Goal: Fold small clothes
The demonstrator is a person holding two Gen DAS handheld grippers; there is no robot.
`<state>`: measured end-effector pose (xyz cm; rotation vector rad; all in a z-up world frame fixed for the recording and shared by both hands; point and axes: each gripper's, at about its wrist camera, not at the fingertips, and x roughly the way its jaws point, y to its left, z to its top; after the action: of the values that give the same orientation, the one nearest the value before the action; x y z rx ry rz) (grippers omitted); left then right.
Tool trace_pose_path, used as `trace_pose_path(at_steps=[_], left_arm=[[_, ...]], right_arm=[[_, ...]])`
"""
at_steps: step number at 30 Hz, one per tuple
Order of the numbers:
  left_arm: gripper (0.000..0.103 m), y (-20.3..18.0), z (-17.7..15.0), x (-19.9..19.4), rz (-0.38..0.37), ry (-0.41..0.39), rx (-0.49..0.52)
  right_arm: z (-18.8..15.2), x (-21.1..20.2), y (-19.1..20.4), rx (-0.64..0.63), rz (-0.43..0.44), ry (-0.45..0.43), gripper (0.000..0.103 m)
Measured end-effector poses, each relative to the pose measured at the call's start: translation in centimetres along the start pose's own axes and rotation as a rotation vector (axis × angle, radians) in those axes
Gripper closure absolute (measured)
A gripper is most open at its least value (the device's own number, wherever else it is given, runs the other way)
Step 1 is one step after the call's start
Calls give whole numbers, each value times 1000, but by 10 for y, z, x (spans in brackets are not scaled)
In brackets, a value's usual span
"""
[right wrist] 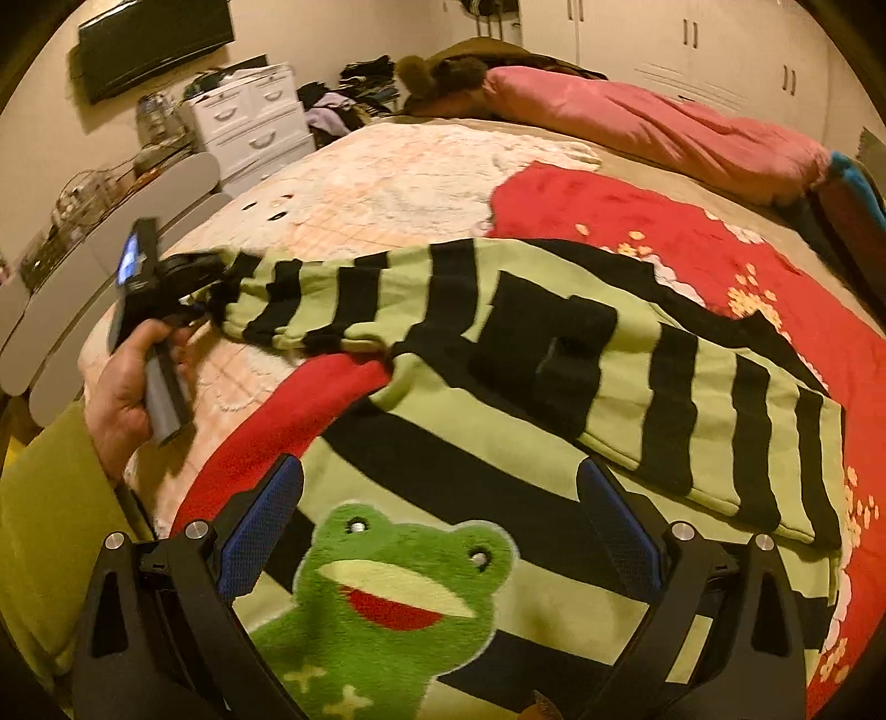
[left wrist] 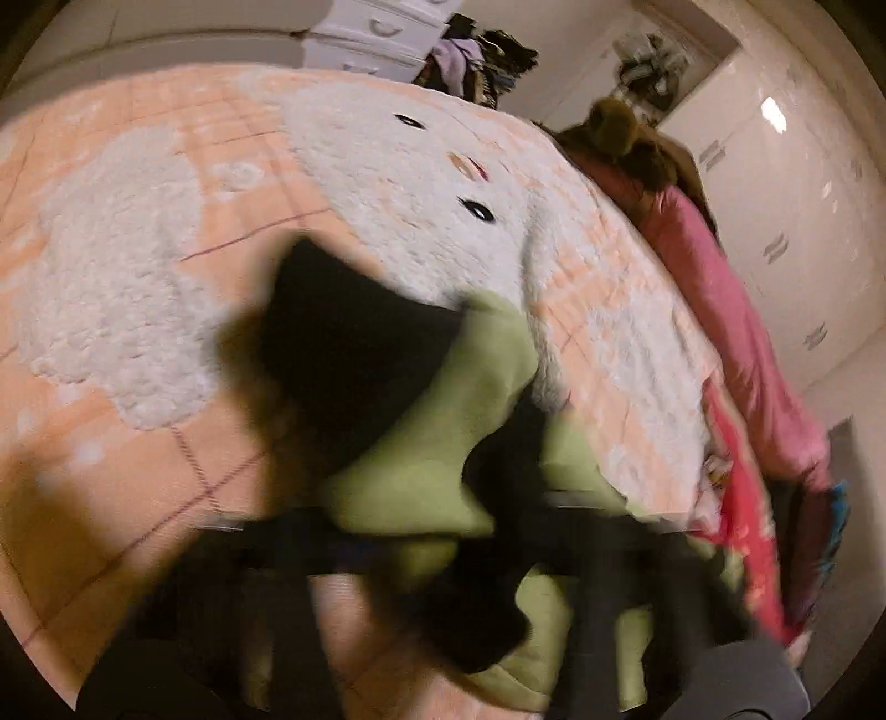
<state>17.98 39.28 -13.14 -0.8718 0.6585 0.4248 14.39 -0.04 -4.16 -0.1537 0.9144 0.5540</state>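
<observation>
A small green and black striped sweater with a plush frog on its front lies on a red blanket on the bed. One sleeve is folded across the body. My left gripper is shut on the cuff of the other sleeve and holds it stretched out to the left. In the left wrist view that cuff is a blur right at the left gripper. My right gripper is open and empty above the sweater's chest, its blue pads either side of the frog.
A red flowered blanket lies over a peach and white fleece blanket. A pink duvet lies along the bed's far side. A white drawer unit, piled clothes and white wardrobes stand beyond the bed.
</observation>
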Motion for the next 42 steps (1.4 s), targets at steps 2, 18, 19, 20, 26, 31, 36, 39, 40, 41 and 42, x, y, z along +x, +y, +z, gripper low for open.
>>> trace_pose_path(at_steps=[2, 18, 19, 20, 26, 31, 36, 39, 40, 41, 42], left_arm=[[92, -3, 5, -12, -26, -4, 12], [86, -164, -73, -91, -117, 4, 357], [86, -175, -81, -89, -119, 18, 370], [86, -188, -91, -88, -127, 35, 386], [86, -259, -134, -85, -147, 58, 465], [86, -321, -183, -70, -167, 91, 543], [57, -366, -241, -48, -216, 166, 621], [33, -384, -281, -39, -366, 341, 692], [33, -387, -288, -40, -381, 356, 714], [33, -387, -294, -45, -385, 348, 744], [33, -385, -294, -49, -387, 339, 751]], right_arm=[[0, 0, -4, 15, 1, 2, 4], [-16, -29, -117, 224, -134, -80, 4], [-19, -31, -129, 245, -152, -84, 4], [-21, -34, -144, 270, -170, -89, 4], [-46, -57, -236, 474, -225, -155, 4], [-61, -79, -285, 594, -214, -225, 4], [-68, -98, -311, 658, -193, -283, 4], [-75, -105, -325, 694, -216, -295, 4], [-77, -107, -325, 704, -217, -298, 4], [-79, -108, -329, 716, -215, -301, 4], [-81, -109, -332, 726, -211, -303, 4]])
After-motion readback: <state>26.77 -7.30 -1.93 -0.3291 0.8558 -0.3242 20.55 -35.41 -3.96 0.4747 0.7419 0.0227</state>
